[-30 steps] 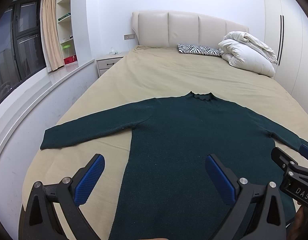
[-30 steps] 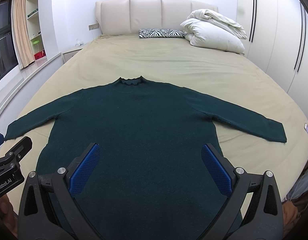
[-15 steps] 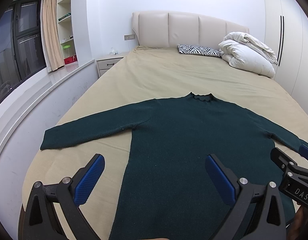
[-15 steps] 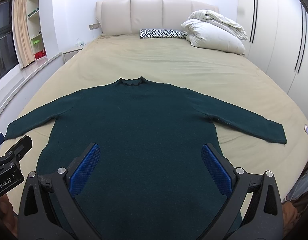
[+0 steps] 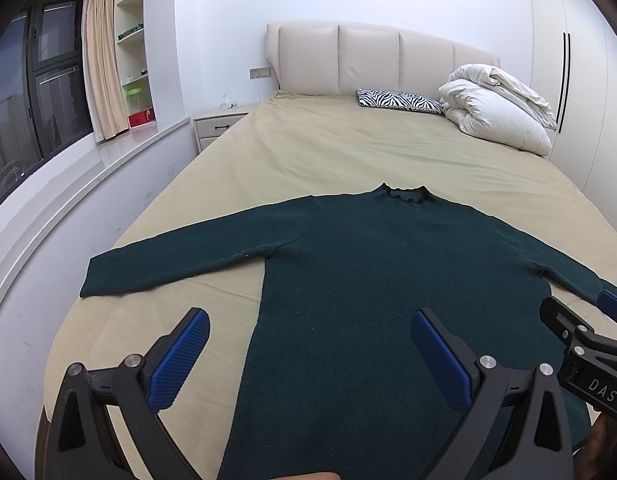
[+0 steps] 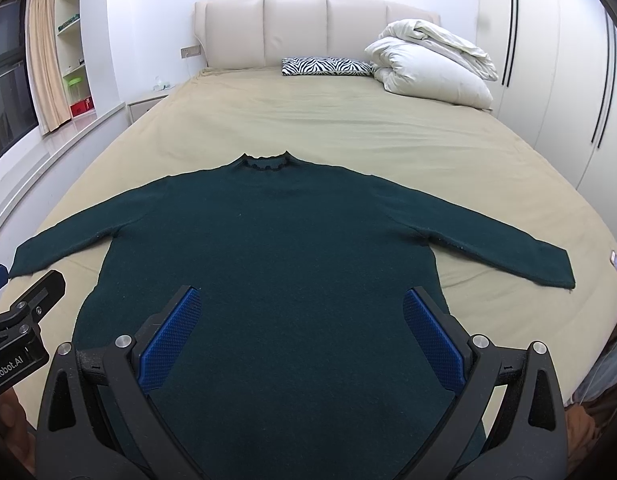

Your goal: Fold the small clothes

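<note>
Risk of bunching sweater (image 6: pixel 276 264) if sleeve (image 5: pixel 180 264) drags; left gripper (image 5: pixel 308 356), right gripper (image 6: pixel 300 332) spread wide, empty.

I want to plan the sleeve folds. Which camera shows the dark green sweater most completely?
The right wrist view: the dark green knit sweater lies centred, both cuffs visible. In the left wrist view the right gripper hides one cuff.

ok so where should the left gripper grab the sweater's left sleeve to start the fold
Best bet is the cuff end of the left sleeve, coming in from the window side of the bed. The sleeve lies flat and stretched away from the dark green sweater, so its free end can be lifted and swung across the body. The left gripper is open and holds nothing.
</note>
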`<state>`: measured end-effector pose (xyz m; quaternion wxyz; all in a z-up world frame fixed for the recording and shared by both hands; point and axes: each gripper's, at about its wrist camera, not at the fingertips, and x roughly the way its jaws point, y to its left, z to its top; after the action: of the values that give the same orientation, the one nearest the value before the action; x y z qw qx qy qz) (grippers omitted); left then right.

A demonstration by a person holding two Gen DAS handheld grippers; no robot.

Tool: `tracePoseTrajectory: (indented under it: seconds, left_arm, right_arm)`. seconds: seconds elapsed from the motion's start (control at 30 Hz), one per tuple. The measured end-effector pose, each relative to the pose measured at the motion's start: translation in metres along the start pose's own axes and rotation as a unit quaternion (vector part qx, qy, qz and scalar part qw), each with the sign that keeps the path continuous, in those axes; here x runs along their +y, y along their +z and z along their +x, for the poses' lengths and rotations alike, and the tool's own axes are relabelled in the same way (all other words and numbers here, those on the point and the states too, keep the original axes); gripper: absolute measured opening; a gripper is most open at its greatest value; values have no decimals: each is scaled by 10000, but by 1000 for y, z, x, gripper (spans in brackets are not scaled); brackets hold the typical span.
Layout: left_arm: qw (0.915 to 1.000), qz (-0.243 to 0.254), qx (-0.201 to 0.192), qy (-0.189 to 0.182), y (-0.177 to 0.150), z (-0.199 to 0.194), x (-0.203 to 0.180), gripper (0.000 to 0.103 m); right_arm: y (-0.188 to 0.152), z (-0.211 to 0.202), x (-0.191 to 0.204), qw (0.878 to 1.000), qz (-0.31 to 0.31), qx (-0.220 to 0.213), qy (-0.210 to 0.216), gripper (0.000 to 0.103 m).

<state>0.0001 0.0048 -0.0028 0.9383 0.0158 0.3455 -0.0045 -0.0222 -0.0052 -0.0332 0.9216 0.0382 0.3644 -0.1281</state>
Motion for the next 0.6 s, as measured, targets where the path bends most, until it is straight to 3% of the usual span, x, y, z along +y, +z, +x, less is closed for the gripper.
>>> tracePoseTrajectory:
  seconds: [0.6]
  left_arm:
    - [9999, -100, 79, 35, -1, 5, 1, 103]
  right_arm:
    - [1, 8, -8, 9999, 44, 90, 37, 103]
